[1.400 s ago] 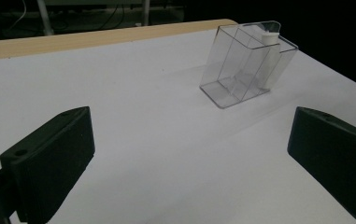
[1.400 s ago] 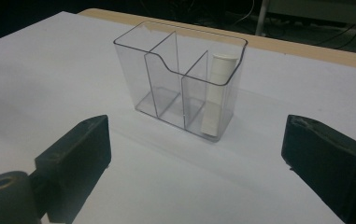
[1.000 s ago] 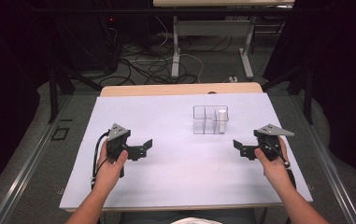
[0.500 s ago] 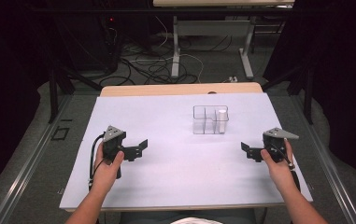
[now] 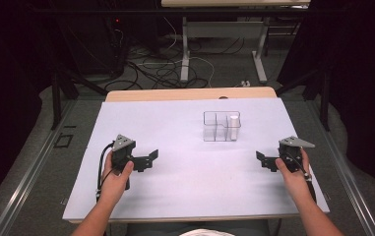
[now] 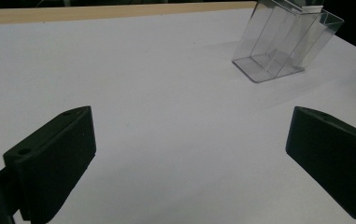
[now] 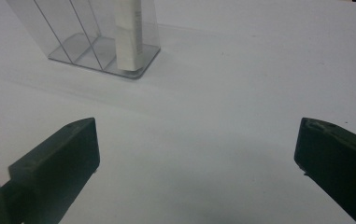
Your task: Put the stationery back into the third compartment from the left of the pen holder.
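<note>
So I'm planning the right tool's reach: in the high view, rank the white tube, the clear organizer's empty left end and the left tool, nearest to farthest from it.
1. White tube, standing in the clear organizer's right-hand compartment.
2. Empty left end of the organizer, further along the table.
3. Left tool, across the table from the right tool.

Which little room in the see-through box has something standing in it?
The end compartment on the right claw's side. A white tube stands upright in it; the other two compartments are empty.
</note>
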